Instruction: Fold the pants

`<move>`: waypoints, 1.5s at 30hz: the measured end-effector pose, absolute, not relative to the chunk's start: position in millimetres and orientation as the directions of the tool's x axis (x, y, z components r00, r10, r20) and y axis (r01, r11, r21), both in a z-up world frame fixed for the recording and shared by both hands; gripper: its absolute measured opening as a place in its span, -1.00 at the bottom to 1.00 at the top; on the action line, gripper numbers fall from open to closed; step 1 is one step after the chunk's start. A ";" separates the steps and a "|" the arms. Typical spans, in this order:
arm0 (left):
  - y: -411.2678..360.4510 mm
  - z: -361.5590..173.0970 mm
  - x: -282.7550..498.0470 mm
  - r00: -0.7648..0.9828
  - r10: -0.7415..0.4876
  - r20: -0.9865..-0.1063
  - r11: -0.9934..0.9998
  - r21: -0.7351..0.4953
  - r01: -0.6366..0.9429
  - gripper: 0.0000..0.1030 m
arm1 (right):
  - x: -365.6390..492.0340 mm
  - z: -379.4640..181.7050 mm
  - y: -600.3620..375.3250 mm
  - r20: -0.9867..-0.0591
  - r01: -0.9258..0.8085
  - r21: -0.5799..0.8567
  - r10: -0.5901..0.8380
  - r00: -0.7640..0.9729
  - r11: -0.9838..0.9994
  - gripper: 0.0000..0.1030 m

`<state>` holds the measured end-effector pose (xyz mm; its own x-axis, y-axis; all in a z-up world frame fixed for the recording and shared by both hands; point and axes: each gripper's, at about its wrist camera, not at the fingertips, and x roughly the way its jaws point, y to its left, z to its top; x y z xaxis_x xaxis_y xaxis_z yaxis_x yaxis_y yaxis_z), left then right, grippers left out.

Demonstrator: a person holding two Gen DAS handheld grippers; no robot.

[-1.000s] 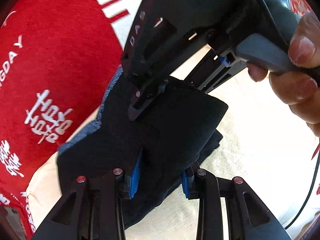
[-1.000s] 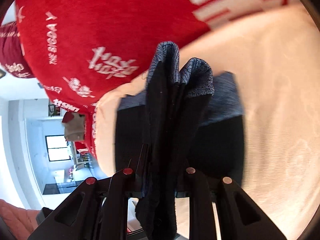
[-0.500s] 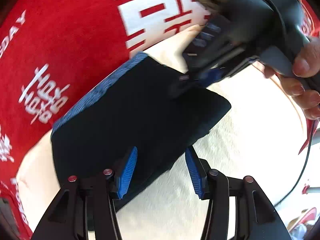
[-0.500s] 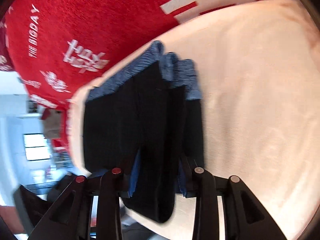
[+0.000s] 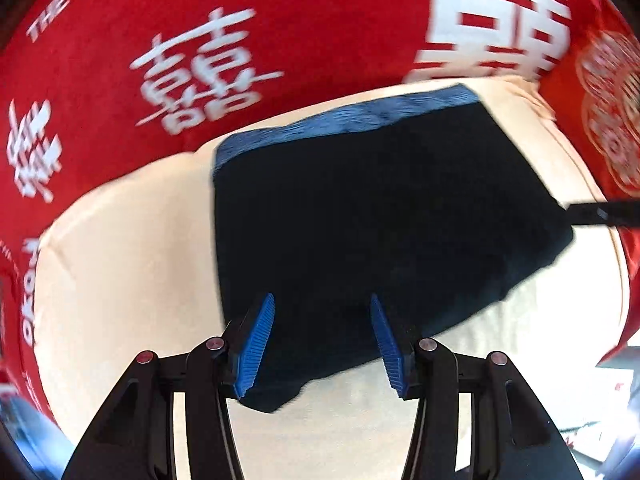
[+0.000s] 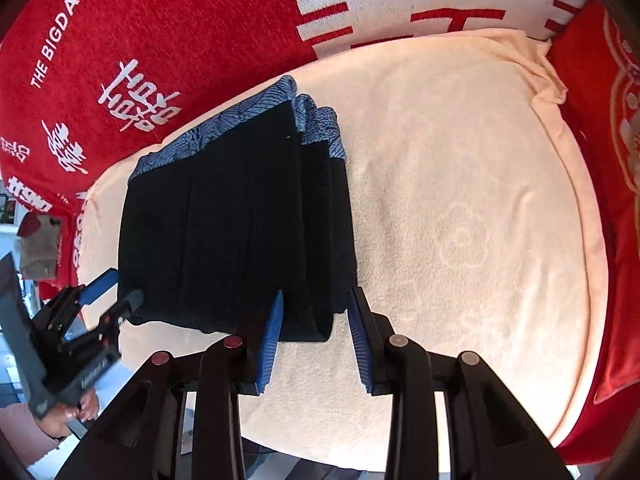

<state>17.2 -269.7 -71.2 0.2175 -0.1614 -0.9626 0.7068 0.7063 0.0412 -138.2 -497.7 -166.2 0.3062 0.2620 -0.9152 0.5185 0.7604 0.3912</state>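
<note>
The dark navy pants (image 5: 368, 216) with a blue patterned waistband lie folded in a flat stack on a cream towel (image 5: 120, 264). In the right wrist view the pants (image 6: 236, 224) show several layered folds. My left gripper (image 5: 322, 344) is open and empty, just above the stack's near edge. My right gripper (image 6: 316, 336) is open and empty at the stack's near right corner. The left gripper also shows at the lower left of the right wrist view (image 6: 108, 292), beside the stack.
The cream towel (image 6: 460, 208) covers a rounded cushion on a red blanket (image 6: 180, 20) with white characters. The red blanket (image 5: 200, 40) surrounds the towel at the back and sides. A room with a shelf shows at far left.
Both grippers let go of the pants and drew back. The pants dropped from held upright to lying flat on the towel. The right gripper left the left wrist view.
</note>
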 end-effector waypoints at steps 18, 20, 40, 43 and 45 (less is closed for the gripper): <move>-255.5 -88.4 39.9 0.146 -0.174 -0.974 0.790 -0.049 0.611 0.60 | -116.2 -181.9 -463.7 -0.950 0.470 0.295 0.202 0.239 0.832 0.07; -255.2 -89.4 40.1 0.141 -0.176 -0.974 0.789 -0.054 0.612 0.60 | -119.7 -179.7 -465.3 -0.949 0.483 0.301 0.209 0.236 0.823 0.09; -247.4 -89.2 63.2 0.137 -0.173 -0.975 0.800 -0.058 0.597 0.60 | -123.8 -174.7 -480.4 -0.929 0.519 0.363 0.255 0.270 0.774 0.11; -248.2 -89.2 63.4 0.137 -0.172 -0.975 0.800 -0.057 0.598 0.60 | -126.2 -176.7 -484.6 -0.923 0.532 0.379 0.268 0.275 0.758 0.17; -247.6 -89.3 65.1 0.133 -0.176 -0.975 0.802 -0.064 0.594 0.60 | -127.5 -178.6 -487.2 -0.918 0.539 0.393 0.281 0.281 0.745 0.20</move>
<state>65.1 -247.6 -89.3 0.1328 -0.1757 -0.9754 0.5939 0.8020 -0.0635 -127.5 -487.2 -178.6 0.2812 0.2806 -0.9177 0.5389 0.7451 0.3929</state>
